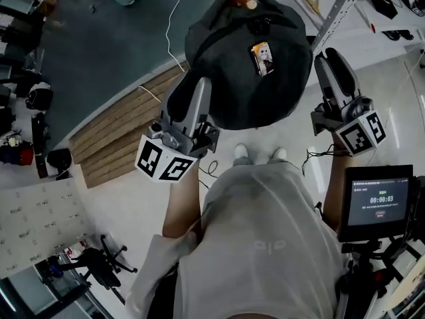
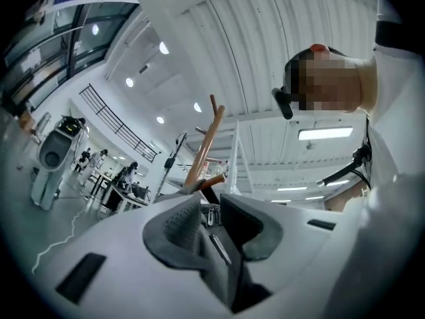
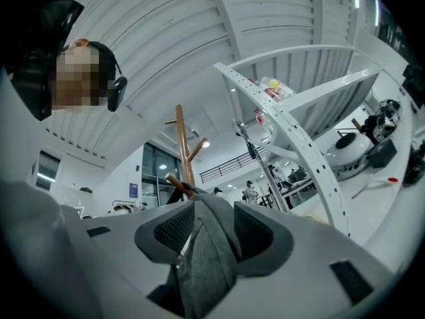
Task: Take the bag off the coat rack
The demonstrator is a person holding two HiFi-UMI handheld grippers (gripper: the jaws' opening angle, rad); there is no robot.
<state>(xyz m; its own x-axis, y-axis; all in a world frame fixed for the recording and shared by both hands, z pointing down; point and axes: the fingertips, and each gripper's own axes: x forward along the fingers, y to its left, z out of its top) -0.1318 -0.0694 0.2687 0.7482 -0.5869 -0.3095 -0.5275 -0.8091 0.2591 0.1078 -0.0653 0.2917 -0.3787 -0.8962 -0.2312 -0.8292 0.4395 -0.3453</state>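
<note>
lifting step is proceeding: left claw (image 1: 197, 90) is clenching the dark grey backpack (image 1: 249, 58) by its edge, right claw (image 1: 329, 62) is grasping its fabric. the backpack is hanging between both claws, seemingly hooked on the wooden coat rack (image 3: 180, 145) just beyond. next move is calling for raising it clear of the peg (image 3: 175, 182).

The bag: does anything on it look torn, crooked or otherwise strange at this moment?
Nothing stands out. The bag looks whole. The left claw is shut on its strap, and the right claw is shut on its grey fabric.
</note>
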